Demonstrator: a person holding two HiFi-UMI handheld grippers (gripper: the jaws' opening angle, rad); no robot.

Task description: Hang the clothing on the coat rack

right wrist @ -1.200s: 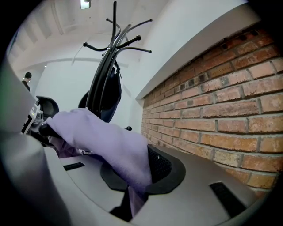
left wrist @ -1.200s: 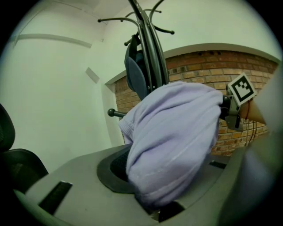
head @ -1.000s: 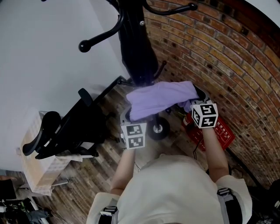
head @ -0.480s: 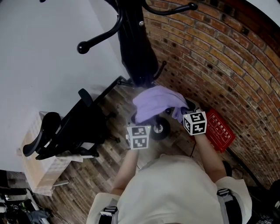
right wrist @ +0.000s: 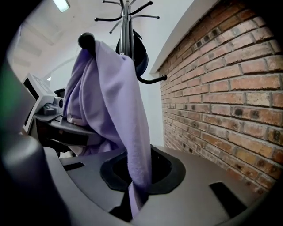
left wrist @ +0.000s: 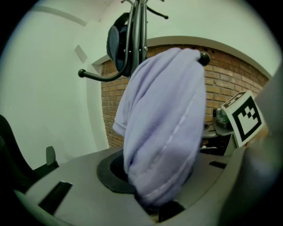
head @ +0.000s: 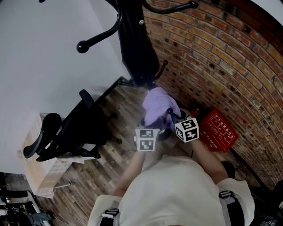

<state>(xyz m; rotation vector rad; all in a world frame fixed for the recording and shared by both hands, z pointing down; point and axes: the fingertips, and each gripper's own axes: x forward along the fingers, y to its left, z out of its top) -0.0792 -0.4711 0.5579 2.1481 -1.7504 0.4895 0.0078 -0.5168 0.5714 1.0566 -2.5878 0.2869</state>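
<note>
Clothing [head: 158,106] is draped over a knobbed peg [right wrist: 86,40], near and right of the coat rack [head: 137,48]. A thick fold is clamped in the jaws of the left gripper [left wrist: 155,206], a thin edge in those of the right gripper [right wrist: 132,205], seemingly to settle it evenly.

**Around the corner of the room**

A red-brown brick wall [head: 212,57] meets a plain white wall [head: 44,66] at a corner. The floor [head: 110,159] is of worn wooden planks. On it, by the white wall, a black office chair [head: 70,128] is seen from above, and a pale cardboard box [head: 40,172] stands just beside it. A flat red case [head: 219,132] with pale print lies at the foot of the brick wall. A ceiling light [right wrist: 61,4] glows overhead.
</note>
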